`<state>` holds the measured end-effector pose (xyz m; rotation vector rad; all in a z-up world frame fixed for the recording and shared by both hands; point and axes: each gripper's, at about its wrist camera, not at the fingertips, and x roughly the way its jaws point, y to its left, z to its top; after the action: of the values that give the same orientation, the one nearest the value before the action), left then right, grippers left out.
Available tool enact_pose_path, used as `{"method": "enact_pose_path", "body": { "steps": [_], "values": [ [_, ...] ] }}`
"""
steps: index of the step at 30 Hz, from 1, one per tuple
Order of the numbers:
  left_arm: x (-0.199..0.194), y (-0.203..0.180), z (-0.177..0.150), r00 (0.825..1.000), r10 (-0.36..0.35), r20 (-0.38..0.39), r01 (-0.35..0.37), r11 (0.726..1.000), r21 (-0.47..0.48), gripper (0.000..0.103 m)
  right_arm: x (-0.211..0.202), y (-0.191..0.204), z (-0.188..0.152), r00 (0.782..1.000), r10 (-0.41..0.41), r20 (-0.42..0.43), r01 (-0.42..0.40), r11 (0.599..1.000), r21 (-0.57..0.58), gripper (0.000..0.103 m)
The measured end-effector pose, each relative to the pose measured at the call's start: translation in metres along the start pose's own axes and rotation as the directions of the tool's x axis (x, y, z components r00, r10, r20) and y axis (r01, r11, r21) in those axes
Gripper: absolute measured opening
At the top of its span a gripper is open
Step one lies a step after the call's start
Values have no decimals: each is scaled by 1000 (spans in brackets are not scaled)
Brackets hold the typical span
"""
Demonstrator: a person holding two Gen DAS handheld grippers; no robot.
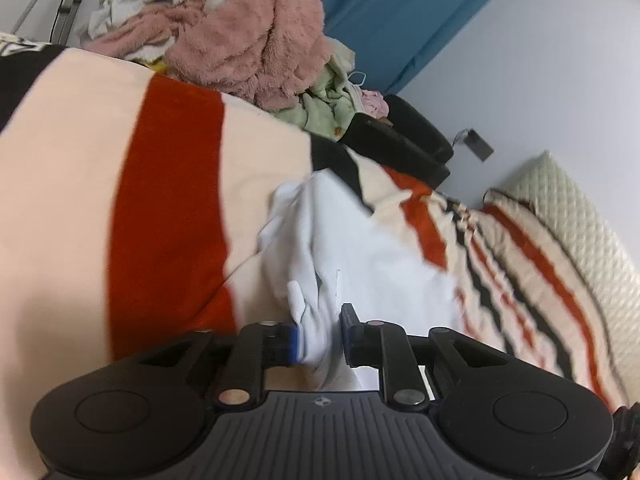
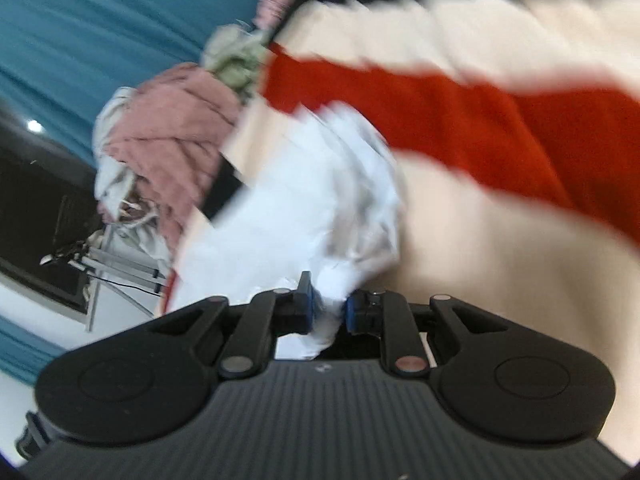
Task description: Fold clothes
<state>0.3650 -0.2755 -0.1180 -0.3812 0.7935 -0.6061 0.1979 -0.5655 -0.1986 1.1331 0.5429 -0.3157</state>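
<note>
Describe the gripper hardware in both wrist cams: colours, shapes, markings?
The left gripper and right gripper look identical: black ribbed body with a small round emblem, two round side housings, black linkage arms with silver pivot pins, and blue pads on the fingers. No cables or sleeves visible.

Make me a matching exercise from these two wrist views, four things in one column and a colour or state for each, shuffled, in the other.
Things:
1. white garment
2. fluffy fleece item on the laundry pile
3. wide stripe on the cream blanket
4. quilted pillow

Colour or state:
A. dusty pink
B. off-white, at the far right of the left wrist view
C. red
D. between the fingers of both the left gripper and the right gripper

Pairs: 1-D, 2-A, 3-C, 4-B
</note>
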Motion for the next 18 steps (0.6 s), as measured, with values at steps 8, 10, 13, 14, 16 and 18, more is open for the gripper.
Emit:
{"method": "enact_pose_path", "body": {
  "steps": [8, 10, 13, 14, 16, 18],
  "values": [
    [-57, -26, -13, 999, 21, 30, -26, 987, 160, 46, -52, 9, -30, 998, -58, -8, 58, 998, -18, 20],
    [-90, -45, -15, 998, 19, 56, -30, 978, 205, 47, -74, 25, -32, 999, -46, 5, 47, 997, -66, 20],
    [-135, -72, -15, 996, 1, 94, -26, 965, 259, 51, -114, 51, -38, 999, -2, 38, 7, 989, -150, 19],
    [-149, -81, -15, 994, 1, 105, -30, 960, 277, 51, -127, 61, -42, 999, 12, 49, -3, 983, -184, 20],
    [-179, -97, -17, 991, -7, 135, -35, 950, 311, 55, -152, 78, -50, 997, 26, 69, -8, 967, -256, 20],
    [-210, -113, -19, 986, -19, 165, -39, 941, 337, 60, -179, 97, -60, 995, 40, 88, -8, 940, -340, 20]
  ]
}}
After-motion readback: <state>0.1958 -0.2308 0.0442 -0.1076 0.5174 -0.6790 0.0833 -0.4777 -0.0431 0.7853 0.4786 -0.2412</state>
